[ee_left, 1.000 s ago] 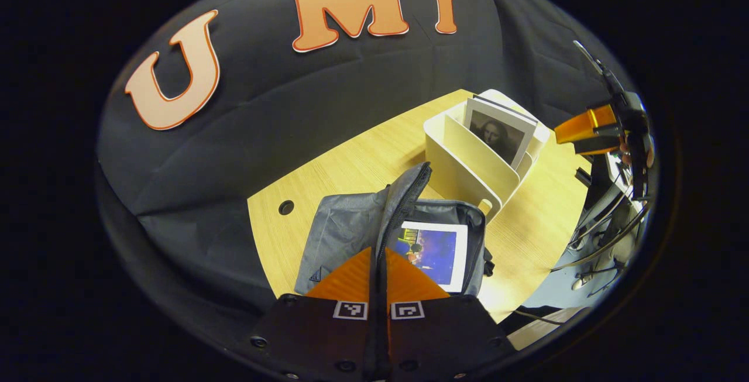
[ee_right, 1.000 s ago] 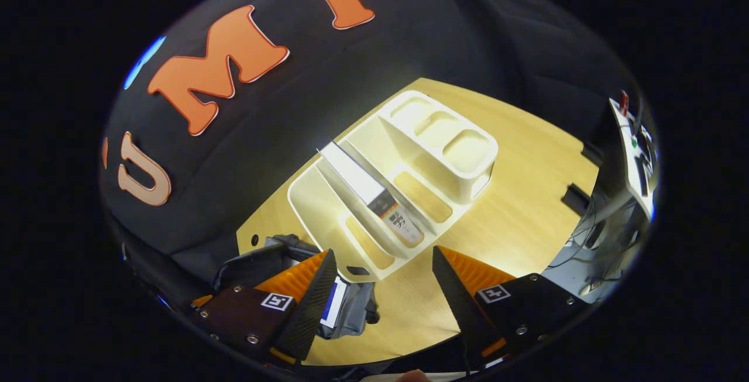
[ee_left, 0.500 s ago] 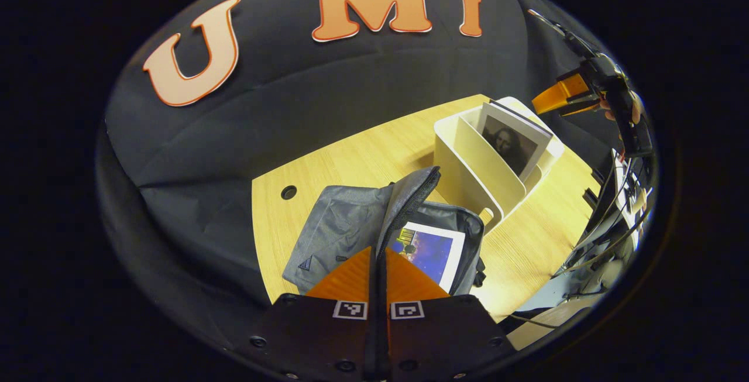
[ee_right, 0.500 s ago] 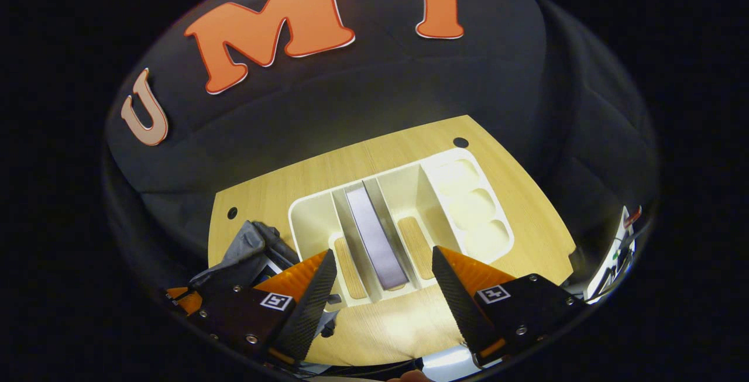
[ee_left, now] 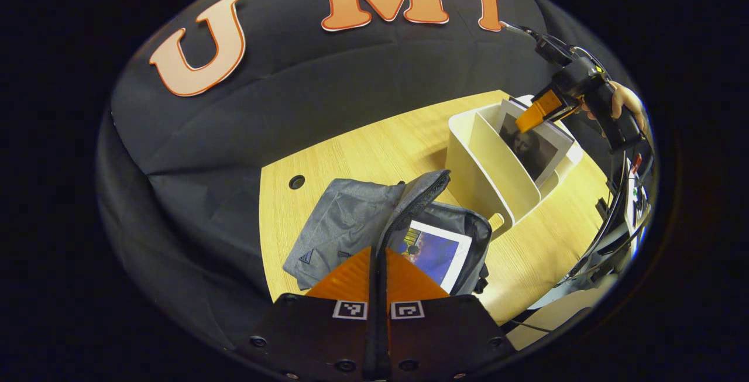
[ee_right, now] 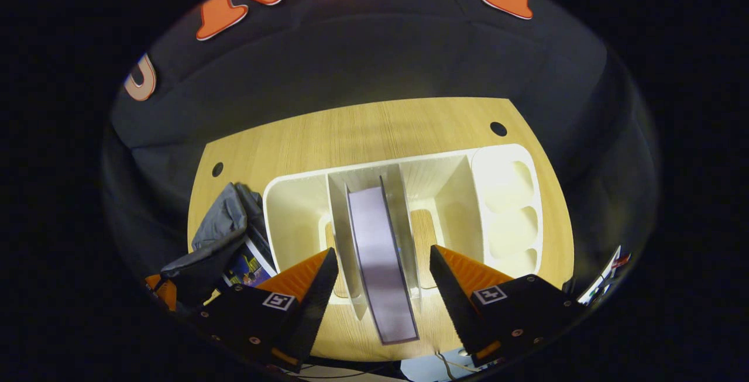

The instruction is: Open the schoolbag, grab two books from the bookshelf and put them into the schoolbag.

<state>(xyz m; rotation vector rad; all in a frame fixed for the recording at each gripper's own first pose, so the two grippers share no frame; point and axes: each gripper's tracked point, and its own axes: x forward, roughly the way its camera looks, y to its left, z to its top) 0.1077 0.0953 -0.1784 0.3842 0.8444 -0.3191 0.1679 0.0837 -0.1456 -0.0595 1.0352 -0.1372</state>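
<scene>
A pale wood-grain worktop (ee_left: 374,148) stands against the booth's black cloth wall, with two round cable holes near its far edge. On it are one grey schoolbag (ee_left: 351,227), unzipped, and one cream bookshelf (ee_left: 497,159) with upright dividers and three small cups at its end.

Two books show. One book with a blue cover (ee_left: 434,252) lies inside the open schoolbag, at about 1 o'clock from the left hand-held gripper (ee_left: 378,265), whose fingers are pressed together on the raised edge of the bag's flap. The second book (ee_right: 383,265) stands upright in a middle slot of the bookshelf. The right hand-held gripper (ee_right: 380,276) is spread wide, one finger either side of that book's top edge, apart from it.
</scene>
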